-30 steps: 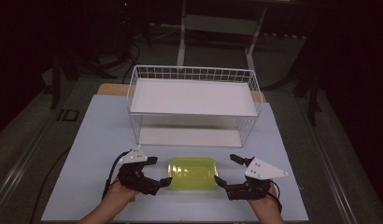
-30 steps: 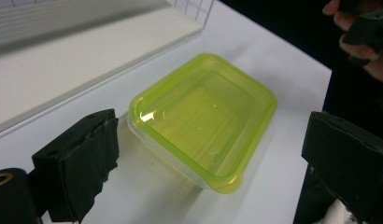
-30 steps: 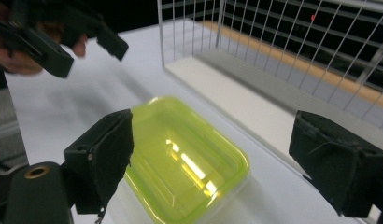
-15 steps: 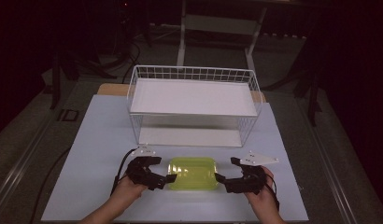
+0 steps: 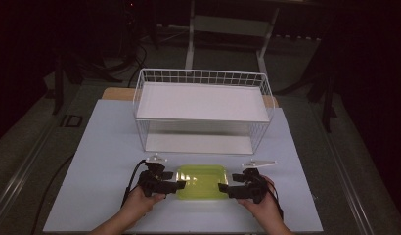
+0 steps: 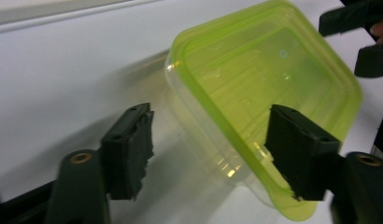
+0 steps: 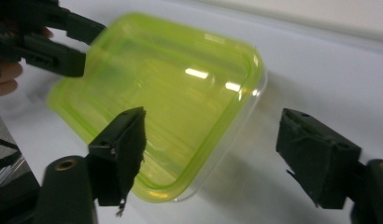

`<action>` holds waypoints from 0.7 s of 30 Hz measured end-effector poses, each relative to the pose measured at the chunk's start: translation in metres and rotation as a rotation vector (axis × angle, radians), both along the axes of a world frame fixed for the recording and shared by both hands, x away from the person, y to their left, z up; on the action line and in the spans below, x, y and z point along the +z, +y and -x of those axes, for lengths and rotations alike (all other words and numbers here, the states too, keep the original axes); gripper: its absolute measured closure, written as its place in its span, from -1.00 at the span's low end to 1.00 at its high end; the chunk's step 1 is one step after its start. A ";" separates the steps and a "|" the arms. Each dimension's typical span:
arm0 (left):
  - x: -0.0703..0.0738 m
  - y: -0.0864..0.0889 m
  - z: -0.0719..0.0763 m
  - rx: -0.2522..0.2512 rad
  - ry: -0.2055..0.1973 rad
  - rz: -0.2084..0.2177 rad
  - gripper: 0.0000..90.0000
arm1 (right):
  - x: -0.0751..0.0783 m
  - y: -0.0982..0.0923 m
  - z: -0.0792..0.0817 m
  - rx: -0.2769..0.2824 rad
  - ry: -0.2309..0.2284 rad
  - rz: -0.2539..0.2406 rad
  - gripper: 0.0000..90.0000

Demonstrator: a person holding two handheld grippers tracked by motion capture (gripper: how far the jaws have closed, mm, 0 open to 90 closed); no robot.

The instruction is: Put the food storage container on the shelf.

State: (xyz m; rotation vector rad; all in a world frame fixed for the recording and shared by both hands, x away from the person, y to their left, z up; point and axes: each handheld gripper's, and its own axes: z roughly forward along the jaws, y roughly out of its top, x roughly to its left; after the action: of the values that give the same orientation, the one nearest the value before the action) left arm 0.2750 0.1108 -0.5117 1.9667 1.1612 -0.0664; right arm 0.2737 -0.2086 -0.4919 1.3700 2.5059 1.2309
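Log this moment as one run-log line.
left gripper: closing around green lidded container, no grip | right gripper: closing likewise | wire rack: behind

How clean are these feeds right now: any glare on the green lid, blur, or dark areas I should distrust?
High view: room beyond the table is nearly black; wire rack is readable. Left gripper view: small glints on the green-lidded container, its near corner soft. Right gripper view: two bright glare spots on the lid, edges slightly blurred.

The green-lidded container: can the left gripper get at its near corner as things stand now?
Probably yes. The left gripper has been closing its jaws, which already straddle a corner of the green-lidded container, one above the lid, one beside the clear wall. Nothing lies between, and the pads look not yet pressed on.
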 end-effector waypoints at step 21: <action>0.003 0.000 0.011 -0.031 -0.010 0.035 0.52 | -0.003 -0.001 0.004 -0.024 0.061 -0.012 0.45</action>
State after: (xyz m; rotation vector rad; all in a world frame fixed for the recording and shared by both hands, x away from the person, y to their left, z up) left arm 0.2636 0.1105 -0.5091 1.9521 1.1159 -0.0927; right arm 0.2699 -0.2099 -0.4953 1.4574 2.5175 1.2203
